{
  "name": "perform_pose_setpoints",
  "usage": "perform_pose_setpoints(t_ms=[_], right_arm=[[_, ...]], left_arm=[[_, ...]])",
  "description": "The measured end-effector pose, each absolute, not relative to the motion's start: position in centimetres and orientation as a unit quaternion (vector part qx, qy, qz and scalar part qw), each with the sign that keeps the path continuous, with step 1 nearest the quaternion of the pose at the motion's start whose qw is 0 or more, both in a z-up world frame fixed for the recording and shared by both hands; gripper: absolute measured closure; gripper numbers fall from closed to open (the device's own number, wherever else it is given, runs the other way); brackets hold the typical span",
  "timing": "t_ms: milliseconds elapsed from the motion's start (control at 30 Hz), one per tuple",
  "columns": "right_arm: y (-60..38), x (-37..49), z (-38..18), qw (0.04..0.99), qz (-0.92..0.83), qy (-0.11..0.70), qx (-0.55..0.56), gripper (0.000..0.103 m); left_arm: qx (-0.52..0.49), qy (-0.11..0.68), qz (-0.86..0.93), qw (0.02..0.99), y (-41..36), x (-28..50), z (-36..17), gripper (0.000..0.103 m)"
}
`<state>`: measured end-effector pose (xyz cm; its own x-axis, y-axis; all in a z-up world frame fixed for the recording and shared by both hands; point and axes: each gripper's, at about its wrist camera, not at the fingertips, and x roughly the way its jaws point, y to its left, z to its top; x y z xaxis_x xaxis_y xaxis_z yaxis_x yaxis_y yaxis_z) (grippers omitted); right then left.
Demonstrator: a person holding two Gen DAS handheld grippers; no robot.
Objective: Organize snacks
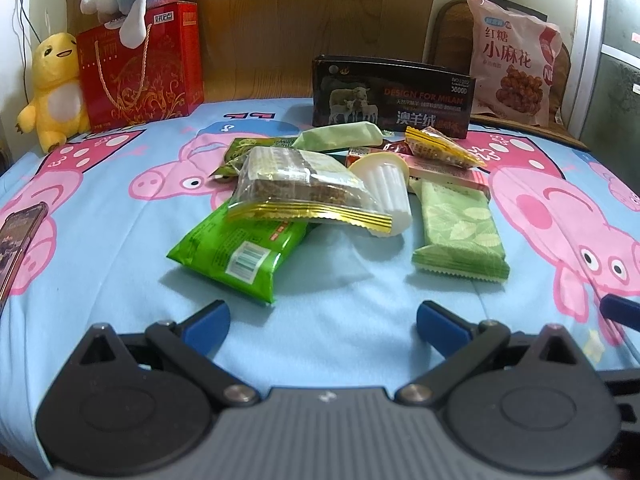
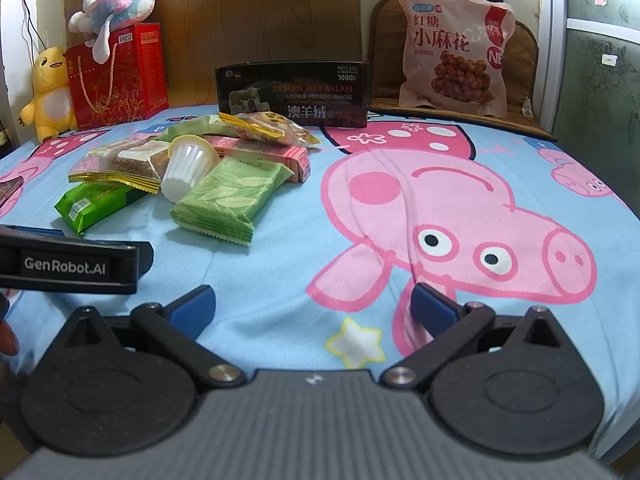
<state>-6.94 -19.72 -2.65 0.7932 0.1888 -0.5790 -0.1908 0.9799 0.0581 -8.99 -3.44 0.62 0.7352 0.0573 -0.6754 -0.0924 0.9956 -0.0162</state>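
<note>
A pile of snacks lies on the blue cartoon-pig sheet [image 1: 100, 216]: a bright green packet [image 1: 232, 254], a clear gold-edged bar packet [image 1: 300, 184], a white jelly cup [image 1: 386, 188], a pale green leaf-print packet [image 1: 460, 232], a pink box [image 1: 448, 172]. The pile also shows in the right wrist view, with the leaf-print packet [image 2: 228, 196] and cup [image 2: 186, 168] in front. My left gripper [image 1: 323, 320] is open and empty, just short of the pile. My right gripper [image 2: 314, 304] is open and empty over bare sheet, right of the pile.
A black box [image 1: 392, 96] stands behind the pile. A red gift box [image 1: 140, 68] with plush toys [image 1: 54, 88] is at the back left. A large pink snack bag [image 2: 456, 48] leans at the back right. A phone [image 1: 16, 244] lies at the left edge.
</note>
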Motion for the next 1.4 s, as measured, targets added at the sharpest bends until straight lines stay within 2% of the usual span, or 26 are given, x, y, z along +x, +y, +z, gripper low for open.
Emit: perform_pose_setpoints(t_ms=[1100,1400], right_arm=[[-20.0,-7.1,-2.9,0.947,0.100,0.305,-0.003,0.000],[-20.7,-7.3,-3.4,0.952,0.127,0.277,-0.013,0.000]], left_arm=[[-0.035,0.339,0.046,0.939,-2.3,-10.6,0.4,0.000],[-0.047,0.326,0.082,0.941,0.6,-11.4,0.1,0.000]])
